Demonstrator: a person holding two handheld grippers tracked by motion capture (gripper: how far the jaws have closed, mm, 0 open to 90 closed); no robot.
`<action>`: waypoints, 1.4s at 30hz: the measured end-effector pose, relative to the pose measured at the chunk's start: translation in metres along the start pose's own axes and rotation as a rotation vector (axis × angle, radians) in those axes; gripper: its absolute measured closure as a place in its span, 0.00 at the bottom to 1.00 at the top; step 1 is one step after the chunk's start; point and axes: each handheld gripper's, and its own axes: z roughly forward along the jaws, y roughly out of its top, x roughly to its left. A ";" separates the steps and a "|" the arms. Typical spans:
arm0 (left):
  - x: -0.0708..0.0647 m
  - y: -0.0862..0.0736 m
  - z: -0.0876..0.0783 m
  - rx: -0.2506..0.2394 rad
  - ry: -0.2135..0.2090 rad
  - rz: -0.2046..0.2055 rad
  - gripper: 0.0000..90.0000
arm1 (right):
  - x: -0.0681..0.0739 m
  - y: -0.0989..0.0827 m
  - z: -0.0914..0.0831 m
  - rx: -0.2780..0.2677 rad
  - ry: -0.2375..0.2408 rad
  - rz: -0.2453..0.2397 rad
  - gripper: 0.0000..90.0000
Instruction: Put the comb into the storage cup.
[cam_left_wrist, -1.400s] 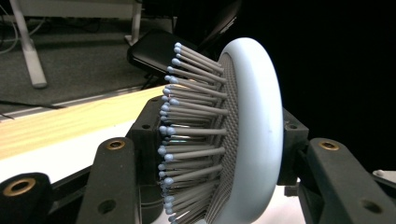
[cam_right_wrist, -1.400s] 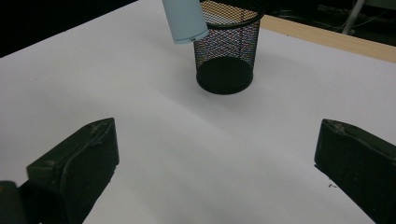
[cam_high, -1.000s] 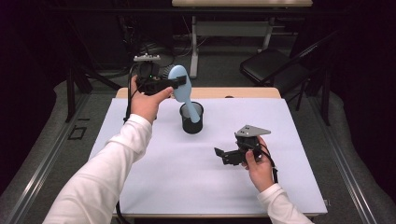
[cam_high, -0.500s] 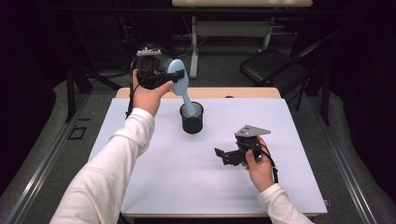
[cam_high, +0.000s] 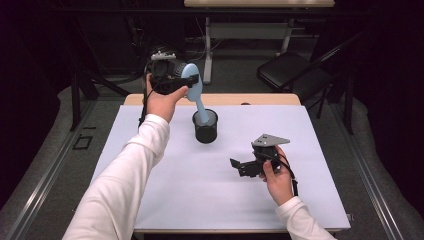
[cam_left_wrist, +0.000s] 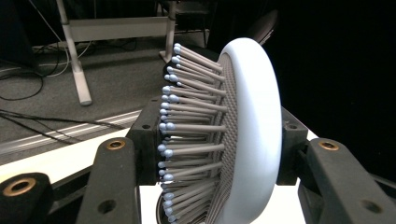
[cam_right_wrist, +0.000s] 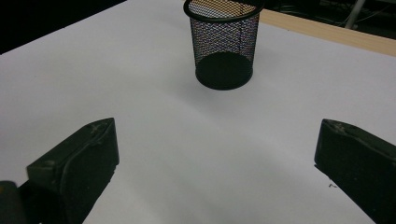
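Above centre of the high view, the left gripper (cam_high: 172, 80) clamps the head of the pale blue hairbrush (cam_high: 192, 89), its handle slanting down-right into the black mesh cup (cam_high: 205, 126); the right gripper (cam_high: 245, 166) rests open lower right.

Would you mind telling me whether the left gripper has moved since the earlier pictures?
Yes. The left gripper has risen up and back from the black mesh cup, tilting the light blue hairbrush.

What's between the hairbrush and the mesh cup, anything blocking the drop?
Nothing visible. The left gripper holds the hairbrush by its head, handle pointing down at the mesh cup. The cup's mouth looks unobstructed; the right gripper sits apart, open.
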 end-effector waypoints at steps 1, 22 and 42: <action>0.000 0.000 0.001 0.000 0.003 -0.002 0.55 | 0.000 0.000 0.000 0.001 -0.001 -0.001 0.00; 0.006 -0.008 0.018 -0.001 0.039 -0.012 0.54 | -0.001 0.000 0.000 0.008 -0.002 -0.001 0.00; 0.003 -0.020 0.036 0.025 0.063 0.030 0.54 | -0.001 -0.001 0.000 0.009 0.003 -0.001 0.00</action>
